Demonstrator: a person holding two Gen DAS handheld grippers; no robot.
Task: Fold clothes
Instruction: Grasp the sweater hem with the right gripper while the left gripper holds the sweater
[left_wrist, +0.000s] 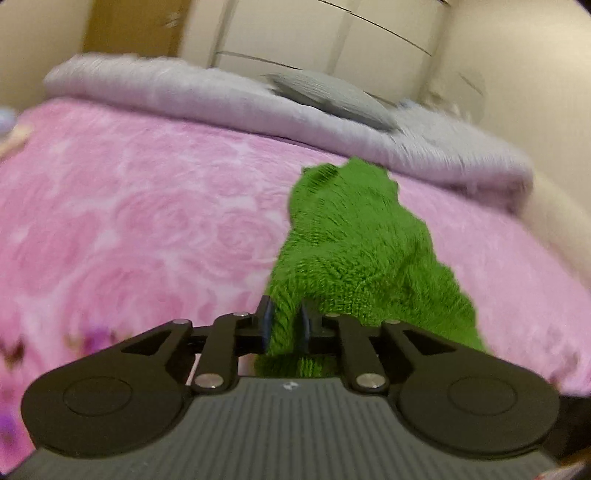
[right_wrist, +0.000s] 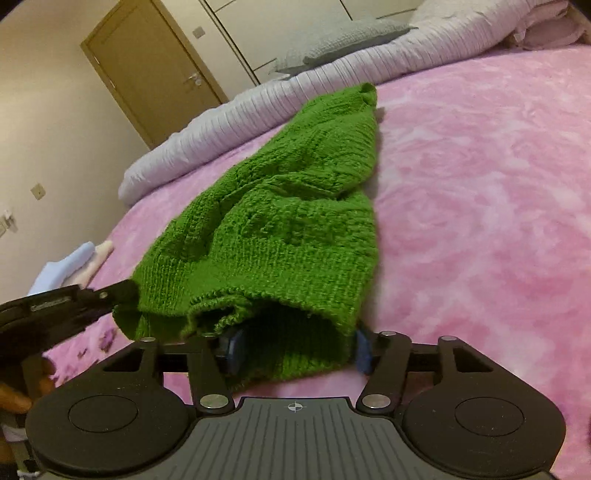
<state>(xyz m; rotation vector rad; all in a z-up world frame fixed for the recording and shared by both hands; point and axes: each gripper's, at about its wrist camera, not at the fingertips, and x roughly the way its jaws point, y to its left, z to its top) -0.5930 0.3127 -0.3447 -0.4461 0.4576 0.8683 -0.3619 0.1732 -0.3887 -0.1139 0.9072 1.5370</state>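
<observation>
the green knit sweater (right_wrist: 295, 206) lies bunched on the pink blanket (right_wrist: 480, 184). our left gripper (left_wrist: 284, 325) pinches a thick bit of its near edge. our right gripper (right_wrist: 295, 347) stands wide around the hem and we can't tell if it presses. it looks soft and floppy, so we'd best hold the hem corners.

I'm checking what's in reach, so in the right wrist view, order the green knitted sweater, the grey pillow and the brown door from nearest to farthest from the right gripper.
1. Green knitted sweater: its hem lies between the right gripper's jaws.
2. Grey pillow: at the bed's far edge, upper centre.
3. Brown door: beyond the bed, upper left.
</observation>
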